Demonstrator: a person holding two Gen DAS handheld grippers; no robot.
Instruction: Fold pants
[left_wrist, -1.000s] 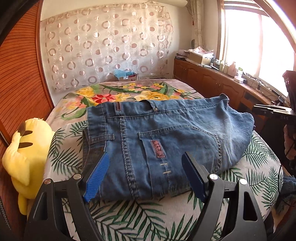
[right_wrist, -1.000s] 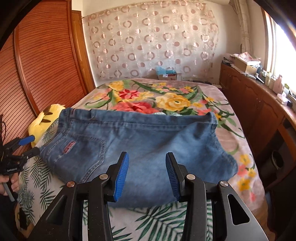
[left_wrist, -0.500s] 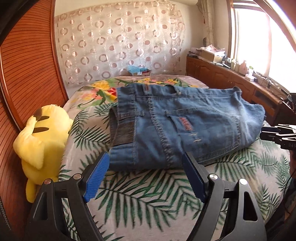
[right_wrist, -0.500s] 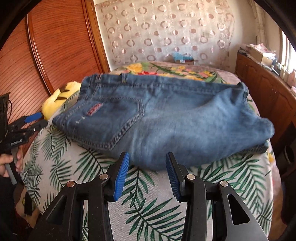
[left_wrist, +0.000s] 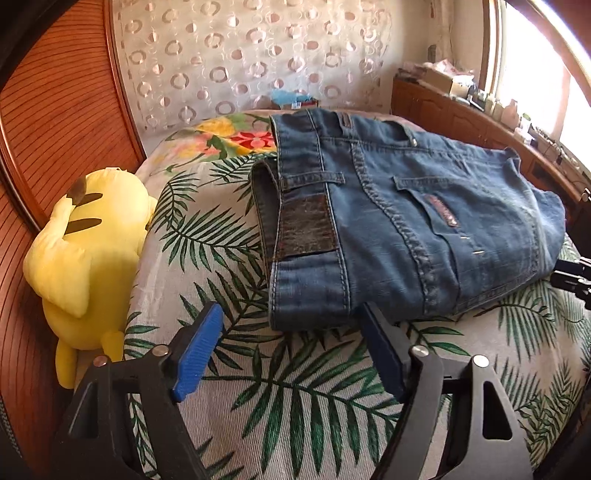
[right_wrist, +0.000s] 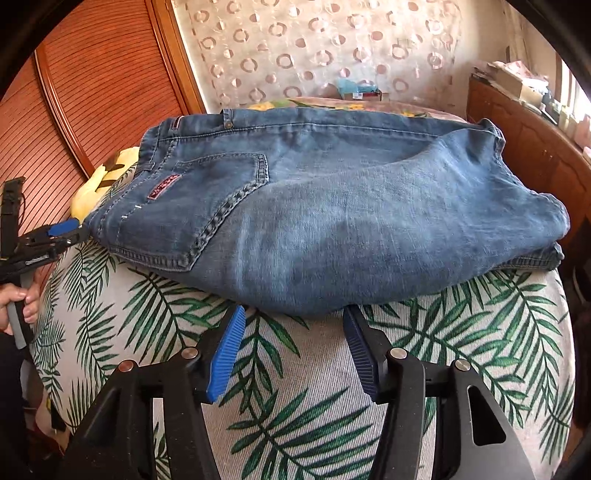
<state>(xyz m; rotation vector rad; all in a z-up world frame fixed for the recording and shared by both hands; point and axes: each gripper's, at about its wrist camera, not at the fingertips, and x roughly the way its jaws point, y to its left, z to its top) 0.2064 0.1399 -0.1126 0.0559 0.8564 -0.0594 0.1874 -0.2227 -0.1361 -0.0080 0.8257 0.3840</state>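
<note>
A: Palm-leaf print bedspread (left_wrist: 229, 236) covers the near part of the bed, w/ a floral blanket (left_wrist: 236, 138) further back.

B: Jeans?

A: Blue jeans (right_wrist: 332, 206) lie folded on the leaf print, waistband toward the left side, back pocket (right_wrist: 218, 192) up, dark leather patch (left_wrist: 306, 225) on the band.

B: Anything beside them?

A: Yellow plush toy (left_wrist: 85, 254) at the bed's left edge, against the wood panelling.

B: Grippers?

A: Left gripper (left_wrist: 291, 332) is spread wide, empty, just short of the waistband corner. Right gripper (right_wrist: 293, 338) is also parted, holding nothing, near the jeans' front edge.
</note>
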